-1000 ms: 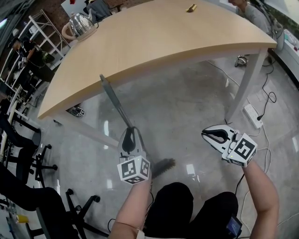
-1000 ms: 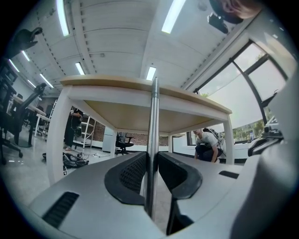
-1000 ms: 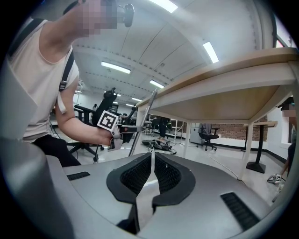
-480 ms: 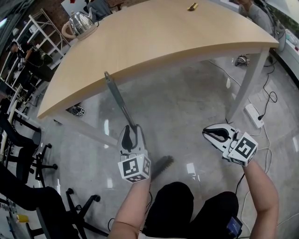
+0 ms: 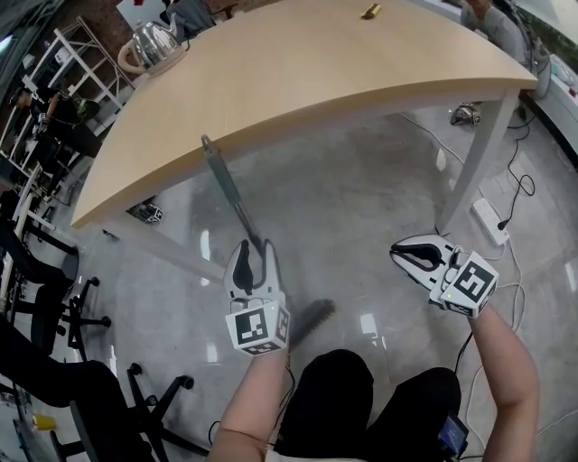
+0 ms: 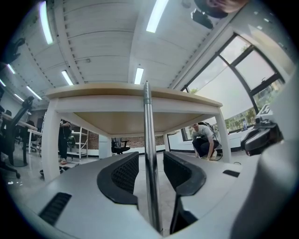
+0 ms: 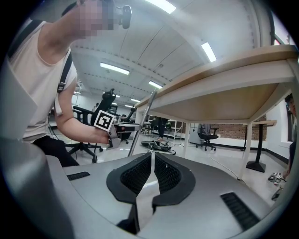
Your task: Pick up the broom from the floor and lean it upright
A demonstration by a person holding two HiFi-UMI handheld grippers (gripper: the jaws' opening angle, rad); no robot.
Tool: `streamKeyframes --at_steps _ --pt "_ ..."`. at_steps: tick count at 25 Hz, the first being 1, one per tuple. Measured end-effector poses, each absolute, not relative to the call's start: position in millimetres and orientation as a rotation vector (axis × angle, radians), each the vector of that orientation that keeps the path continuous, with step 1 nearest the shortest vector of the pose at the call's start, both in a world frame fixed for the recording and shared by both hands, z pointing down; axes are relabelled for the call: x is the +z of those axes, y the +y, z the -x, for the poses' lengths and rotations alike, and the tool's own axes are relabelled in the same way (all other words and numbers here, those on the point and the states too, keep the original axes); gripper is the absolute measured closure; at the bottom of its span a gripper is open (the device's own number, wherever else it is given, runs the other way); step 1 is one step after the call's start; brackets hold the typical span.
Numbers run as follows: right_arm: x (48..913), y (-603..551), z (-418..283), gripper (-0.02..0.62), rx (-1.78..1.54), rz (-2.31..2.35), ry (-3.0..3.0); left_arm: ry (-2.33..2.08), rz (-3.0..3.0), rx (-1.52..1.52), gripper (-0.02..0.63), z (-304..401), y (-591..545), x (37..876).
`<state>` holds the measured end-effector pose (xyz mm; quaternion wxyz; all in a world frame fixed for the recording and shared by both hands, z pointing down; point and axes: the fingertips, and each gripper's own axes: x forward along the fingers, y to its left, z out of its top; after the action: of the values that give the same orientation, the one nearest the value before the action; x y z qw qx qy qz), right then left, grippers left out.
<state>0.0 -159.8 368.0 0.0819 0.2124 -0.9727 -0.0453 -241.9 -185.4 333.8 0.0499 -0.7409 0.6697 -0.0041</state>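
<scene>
The broom stands tilted, its grey metal handle [image 5: 228, 191] rising to the edge of the wooden table [image 5: 298, 63] and its dark bristles [image 5: 312, 318] on the floor near my knees. My left gripper [image 5: 252, 259] has just been opening its jaws; the handle [image 6: 148, 135] runs between the black pads with a gap on each side. My right gripper [image 5: 408, 257] hangs off to the right, shut and empty, its pads closed together [image 7: 152, 161]. The right gripper view shows the left gripper [image 7: 112, 124] at the handle [image 7: 143, 117] under the table's rim.
A metal kettle [image 5: 153, 44] and a small gold object [image 5: 370, 13] sit on the table. A white table leg [image 5: 474, 158] stands right of centre, with a power strip [image 5: 488, 221] and cables on the floor. Office chairs [image 5: 54, 307] crowd the left side.
The left jaws have spread apart from the broom handle, which now stands free between them. The handle's top shifted slightly right along the table edge. The right gripper stayed put.
</scene>
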Motion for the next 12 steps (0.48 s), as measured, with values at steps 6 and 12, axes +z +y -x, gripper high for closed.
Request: streamKeyframes --at_steps 6,12 --pt "366 -156 4 0.563 -0.134 -0.639 -2.914 1.998 2.251 0.039 0.457 246 -167 313" --pt "358 -145 6 0.563 -0.101 -0.619 -2.982 1.88 2.374 0.011 0.465 217 -139 305"
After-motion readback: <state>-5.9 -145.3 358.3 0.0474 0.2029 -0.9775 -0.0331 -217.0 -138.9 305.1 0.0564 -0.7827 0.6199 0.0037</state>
